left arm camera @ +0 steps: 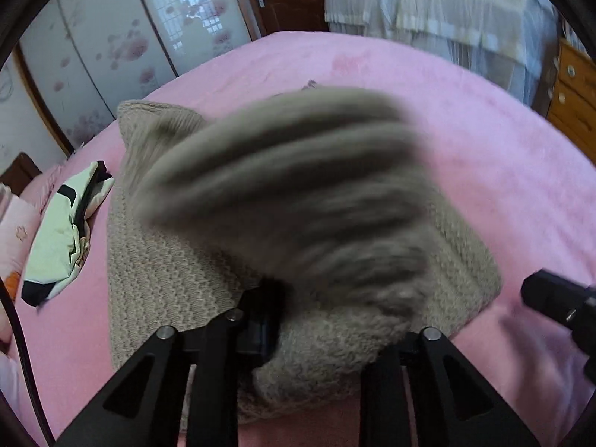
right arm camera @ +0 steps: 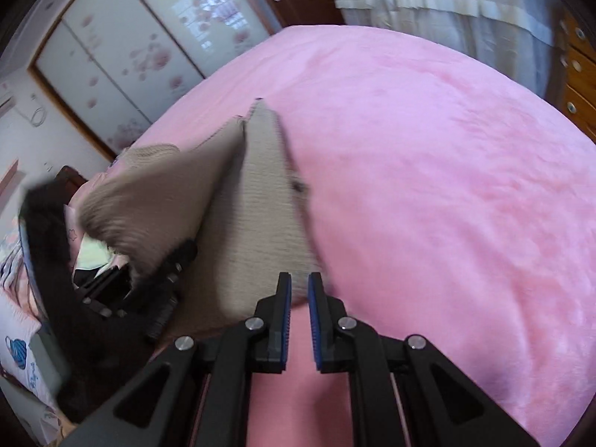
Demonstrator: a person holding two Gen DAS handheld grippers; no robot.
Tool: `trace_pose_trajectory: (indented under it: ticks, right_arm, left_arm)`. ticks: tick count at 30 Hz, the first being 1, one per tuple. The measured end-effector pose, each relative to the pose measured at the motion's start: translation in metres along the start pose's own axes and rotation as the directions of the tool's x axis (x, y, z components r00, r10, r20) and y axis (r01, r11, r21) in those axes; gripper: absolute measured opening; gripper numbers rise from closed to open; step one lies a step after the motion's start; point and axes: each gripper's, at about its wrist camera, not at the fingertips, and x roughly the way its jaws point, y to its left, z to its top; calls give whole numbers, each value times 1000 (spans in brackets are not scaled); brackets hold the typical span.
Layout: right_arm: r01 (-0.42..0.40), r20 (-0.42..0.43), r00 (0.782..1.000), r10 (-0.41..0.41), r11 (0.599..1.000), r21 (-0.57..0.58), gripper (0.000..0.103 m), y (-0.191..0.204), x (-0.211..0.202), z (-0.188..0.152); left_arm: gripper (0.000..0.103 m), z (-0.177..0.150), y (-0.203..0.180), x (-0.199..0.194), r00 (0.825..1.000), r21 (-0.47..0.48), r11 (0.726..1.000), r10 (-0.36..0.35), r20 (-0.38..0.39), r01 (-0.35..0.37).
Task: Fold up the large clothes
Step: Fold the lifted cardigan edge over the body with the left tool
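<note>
Knitwear fills the left wrist view: a taupe knitted sweater (left arm camera: 178, 272) lies on the pink bed (left arm camera: 484, 171), partly folded, with one blurred flap (left arm camera: 290, 193) lifted over the rest. The left gripper (left arm camera: 320, 320) points down at the sweater's near edge. Its left finger (left arm camera: 260, 320) shows pressed against the knit; the other finger is hidden under the fabric, so the cloth lies across and between the jaws. Whether the jaws pinch it or stand loose around it cannot be told from this view.

In the right wrist view the right gripper (right arm camera: 299, 320) hovers over the bed just at the sweater's (right arm camera: 260, 201) near right corner. Its blue-padded jaws stand drawn nearly together with only a narrow gap, and nothing sits between them; pink bedding shows through the gap. The sweater's edge ends just beyond the fingertips, apart from the pads.

To the left in that view the raised flap (right arm camera: 156, 201) hangs over the left gripper (right arm camera: 164, 283), which a dark sleeve (right arm camera: 56, 253) carries. A white and black garment (left arm camera: 63, 231) lies on the bed just beside the sweater's left edge.
</note>
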Motion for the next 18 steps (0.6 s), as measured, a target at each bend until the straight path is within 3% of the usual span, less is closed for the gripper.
trace_pose_trajectory:
  ticks: [2, 4, 6, 13, 18]
  right_arm:
    - [-5, -11, 1000, 6, 1000, 14, 9, -4, 4, -1]
    - [-13, -14, 1000, 13, 1000, 16, 9, -4, 7, -1]
    - [-22, -14, 1000, 23, 1000, 12, 9, -4, 10, 5]
    - [-62, 19, 998, 63, 997, -47, 10, 14, -1, 14]
    - [-101, 21, 994, 104, 990, -98, 10, 36, -10, 21]
  left_arm:
    - [31, -4, -2, -5, 1000, 7, 1000, -7, 4, 7]
    - [46, -2, 2, -10, 998, -33, 997, -64, -2, 64]
    - [53, -2, 6, -16, 991, -75, 988, -133, -4, 133]
    - [56, -13, 39, -67, 963, -175, 947, -259, 76, 268]
    - [64, -23, 85, -103, 960, -282, 924, -214, 182, 260]
